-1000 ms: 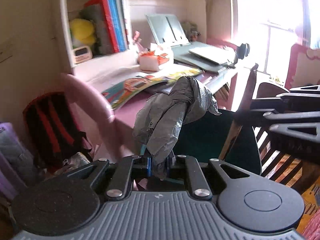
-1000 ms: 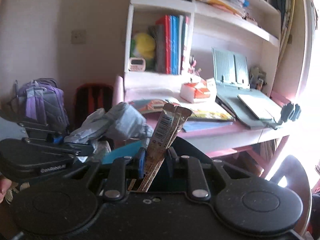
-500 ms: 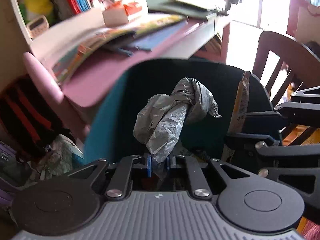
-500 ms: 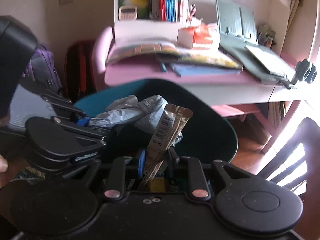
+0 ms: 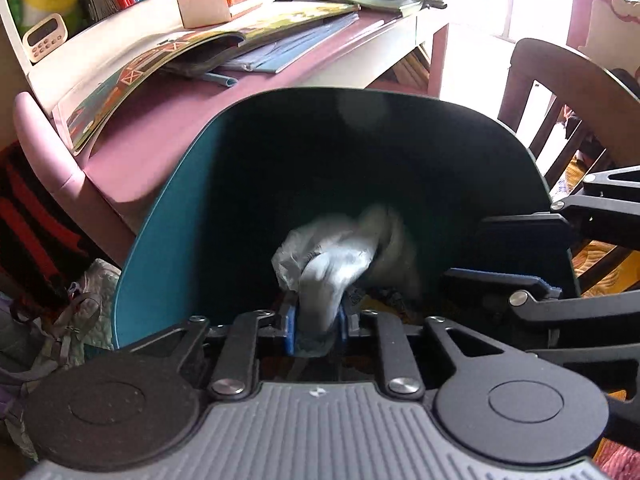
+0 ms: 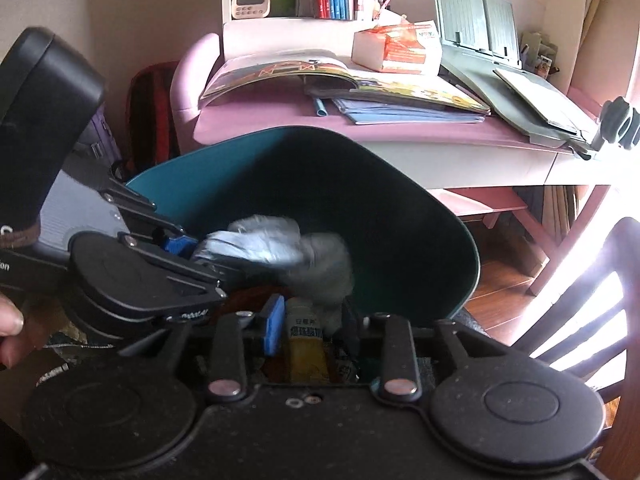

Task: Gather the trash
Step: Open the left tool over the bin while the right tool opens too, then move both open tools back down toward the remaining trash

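- The grey bag (image 5: 340, 256) is crumpled and blurred, low inside the teal bin (image 5: 160, 240), its lower end between the blue pads of the left gripper (image 5: 316, 330) — jaws parted a little around it, so I cannot tell whether they grip or have let go.
- The right gripper (image 6: 310, 330) is released, jaws spread over the bin's mouth; a yellow tube (image 6: 306, 344) lies among the trash below, between them.
- In the right view the bag (image 6: 280, 248) hangs from the left gripper (image 6: 180, 246) over the bin (image 6: 420, 240).
- Behind the bin stands a pink desk (image 6: 280, 116) with an open book (image 6: 320, 72); a wooden chair (image 5: 560, 92) is to the right.
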Action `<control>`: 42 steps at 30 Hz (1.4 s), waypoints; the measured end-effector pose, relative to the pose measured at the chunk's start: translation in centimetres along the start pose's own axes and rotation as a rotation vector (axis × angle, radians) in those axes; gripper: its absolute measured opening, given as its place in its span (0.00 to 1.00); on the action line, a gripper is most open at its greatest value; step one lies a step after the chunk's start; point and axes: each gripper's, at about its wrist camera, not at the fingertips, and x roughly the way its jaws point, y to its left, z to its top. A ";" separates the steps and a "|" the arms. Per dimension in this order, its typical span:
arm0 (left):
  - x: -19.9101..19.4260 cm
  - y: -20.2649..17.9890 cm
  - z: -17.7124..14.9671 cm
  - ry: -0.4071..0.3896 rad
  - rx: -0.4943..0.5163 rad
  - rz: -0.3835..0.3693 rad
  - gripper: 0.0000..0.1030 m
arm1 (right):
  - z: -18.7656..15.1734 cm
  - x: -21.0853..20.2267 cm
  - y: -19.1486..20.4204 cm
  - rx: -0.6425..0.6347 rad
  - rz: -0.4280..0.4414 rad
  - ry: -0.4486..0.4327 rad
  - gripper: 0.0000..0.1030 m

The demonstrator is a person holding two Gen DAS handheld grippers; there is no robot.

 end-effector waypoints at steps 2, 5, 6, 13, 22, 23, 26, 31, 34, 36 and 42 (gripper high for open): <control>-0.4 0.1 0.0 -0.009 -0.011 -0.010 0.24 | 0.0 -0.3 0.0 0.001 -0.003 -0.007 0.33; -1.2 0.3 -0.2 -0.021 -0.028 -0.017 0.29 | 0.0 -1.2 0.2 -0.003 -0.007 -0.022 0.38; -1.6 0.4 -0.3 -0.027 -0.031 -0.015 0.29 | 0.0 -1.6 0.3 -0.004 -0.007 -0.029 0.40; -5.1 1.4 -1.4 -0.069 -0.061 -0.016 0.29 | 0.4 -4.9 1.8 -0.022 0.008 -0.073 0.45; -11.2 4.5 -5.3 -0.137 -0.137 0.002 0.33 | 0.8 -8.7 6.8 -0.090 0.052 -0.135 0.47; -11.8 4.9 -5.9 -0.141 -0.147 0.013 0.40 | 0.8 -9.1 7.6 -0.100 0.060 -0.142 0.48; -13.6 6.6 -8.2 -0.164 -0.167 0.049 0.56 | 0.7 -9.9 9.9 -0.127 0.100 -0.159 0.48; -16.3 10.1 -12.6 -0.179 -0.224 0.091 0.56 | 0.6 -10.2 14.4 -0.180 0.173 -0.166 0.49; -17.6 12.5 -15.5 -0.186 -0.255 0.118 0.61 | 0.7 -9.8 17.3 -0.205 0.223 -0.162 0.50; -18.4 14.1 -17.8 -0.192 -0.279 0.149 0.65 | 0.5 -9.4 19.4 -0.223 0.257 -0.159 0.51; -19.8 19.2 -24.8 -0.176 -0.369 0.199 0.68 | -0.3 -6.6 26.6 -0.278 0.381 -0.125 0.54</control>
